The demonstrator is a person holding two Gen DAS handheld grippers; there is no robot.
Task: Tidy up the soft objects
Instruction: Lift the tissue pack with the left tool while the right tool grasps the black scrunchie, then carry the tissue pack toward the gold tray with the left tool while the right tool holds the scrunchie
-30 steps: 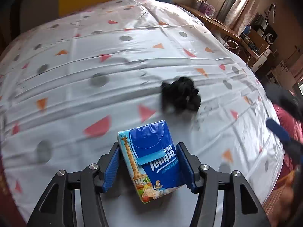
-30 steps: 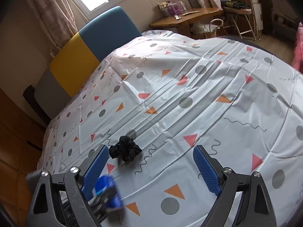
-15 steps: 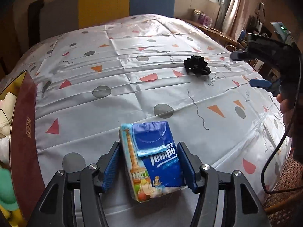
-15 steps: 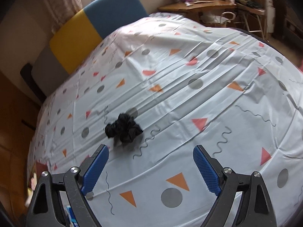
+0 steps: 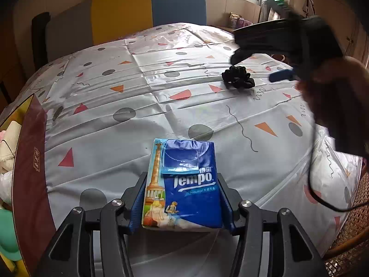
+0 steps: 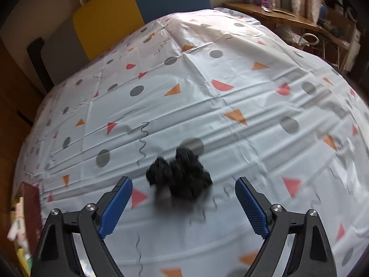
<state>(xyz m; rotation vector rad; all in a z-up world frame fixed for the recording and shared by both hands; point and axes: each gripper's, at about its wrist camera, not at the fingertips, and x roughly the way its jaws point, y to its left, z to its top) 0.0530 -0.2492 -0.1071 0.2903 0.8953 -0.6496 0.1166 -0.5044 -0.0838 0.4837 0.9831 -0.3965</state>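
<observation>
My left gripper (image 5: 182, 198) is shut on a blue Tempo tissue pack (image 5: 184, 184) and holds it over the near part of the round table. A black scrunchie (image 5: 238, 77) lies on the patterned tablecloth at the far right. It also shows in the right wrist view (image 6: 180, 175), just ahead of my right gripper (image 6: 183, 207), which is open and empty with a finger on either side of it. The right gripper (image 5: 279, 69) also shows in the left wrist view, hovering just by the scrunchie.
A red-brown box (image 5: 30, 161) with soft items inside stands at the table's left edge. A yellow and blue chair back (image 5: 147, 11) is behind the table. A wooden desk (image 6: 276, 16) stands at the far right. A black cable (image 5: 322, 198) hangs from the right gripper.
My right gripper has moved down and forward to the scrunchie, which now sits between its open fingers. My left gripper has swung left and lower with the tissue pack still in it.
</observation>
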